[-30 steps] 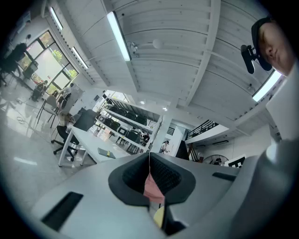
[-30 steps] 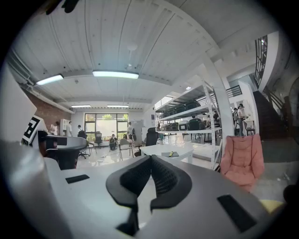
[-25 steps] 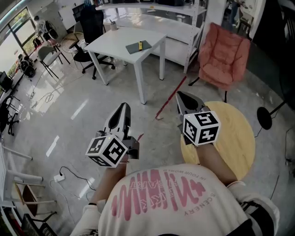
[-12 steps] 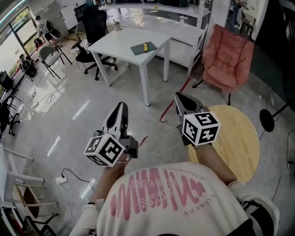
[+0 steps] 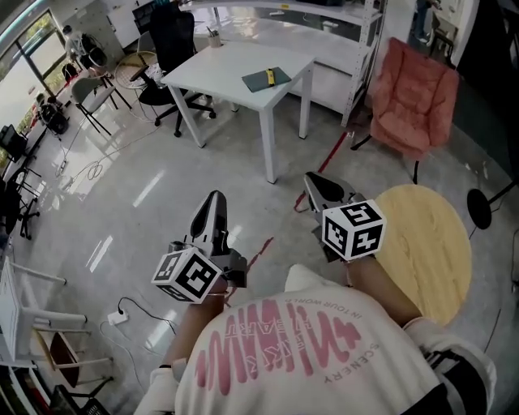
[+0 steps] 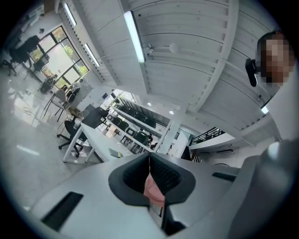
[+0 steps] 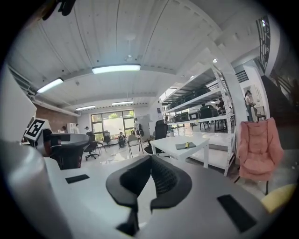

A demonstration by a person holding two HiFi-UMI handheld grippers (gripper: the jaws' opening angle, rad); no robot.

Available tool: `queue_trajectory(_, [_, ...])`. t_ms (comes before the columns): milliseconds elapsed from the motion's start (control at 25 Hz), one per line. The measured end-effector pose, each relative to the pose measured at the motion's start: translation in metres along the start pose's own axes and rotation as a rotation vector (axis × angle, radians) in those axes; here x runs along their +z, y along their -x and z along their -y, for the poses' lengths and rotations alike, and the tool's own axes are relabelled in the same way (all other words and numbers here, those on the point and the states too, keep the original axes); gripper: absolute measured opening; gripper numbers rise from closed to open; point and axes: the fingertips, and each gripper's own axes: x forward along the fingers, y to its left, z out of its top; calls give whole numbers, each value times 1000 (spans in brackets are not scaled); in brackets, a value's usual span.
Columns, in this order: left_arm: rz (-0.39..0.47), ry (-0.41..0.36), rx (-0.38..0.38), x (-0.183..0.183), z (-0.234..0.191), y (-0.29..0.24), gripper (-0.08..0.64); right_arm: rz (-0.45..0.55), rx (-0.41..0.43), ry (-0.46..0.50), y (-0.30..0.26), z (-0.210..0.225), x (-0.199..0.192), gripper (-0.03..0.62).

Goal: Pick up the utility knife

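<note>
A small yellow utility knife [image 5: 272, 77] lies on a dark green mat [image 5: 264, 79] near the right edge of a white table [image 5: 227, 61], far ahead of me across the floor. My left gripper [image 5: 215, 197] and right gripper [image 5: 312, 180] are held side by side over the grey floor, well short of the table, both shut with nothing in them. The right gripper view looks past the right gripper [image 7: 150, 158] at the table [image 7: 170, 144] with mat and knife [image 7: 187, 144]. In the left gripper view the left gripper [image 6: 149, 156] is shut, with the table [image 6: 96, 137] at the left.
A pink armchair [image 5: 413, 97] and a round wooden table [image 5: 434, 243] stand to the right. A red stick [image 5: 320, 166] lies on the floor by the table leg. Black office chairs [image 5: 170, 40] and white shelving [image 5: 340, 24] stand behind the table. A power strip [image 5: 117, 318] lies at lower left.
The white table has come nearer and sits lower in the head view as I move towards it. Both grippers advance together and stay shut.
</note>
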Motion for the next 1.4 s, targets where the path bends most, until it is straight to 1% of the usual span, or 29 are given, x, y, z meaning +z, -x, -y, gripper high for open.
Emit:
queue_trajectory(40, [-5, 7, -5, 1, -4, -4, 25, 0, -9, -6, -5, 7, 2, 15])
queue_trajectory(160, [1, -5, -14, 10, -19, -15, 25, 5, -31, -27, -26, 26, 8, 15])
queue_trajectory(320, [11, 12, 12, 16, -51, -41, 25, 6, -44, -37, -60, 47, 12, 15])
queue_trajectory(480, [-6, 29, -7, 25, -77, -92, 25, 6, -49, -44, -110, 71, 23, 15])
queue_trajectory(640, [-30, 34, -33, 36, -99, -157, 25, -24, -36, -62, -174, 101, 33, 15])
queue_trajectory(720, [-32, 35, -43, 47, -107, -193, 25, -33, -16, -65, -205, 116, 45, 15])
queue_trajectory(840, [-12, 20, -53, 68, -124, -242, 25, -32, 8, -55, -251, 139, 63, 15])
queue_trajectory(1120, [13, -3, -66, 95, -164, -349, 25, 18, 9, -48, -343, 202, 112, 15])
queue_trajectory(1280, [20, -9, -64, 101, -185, -394, 25, 47, -4, -39, -381, 232, 136, 15])
queue_trajectory(1400, [7, 24, -63, 99, -198, -414, 25, 89, -5, -32, -400, 242, 160, 15])
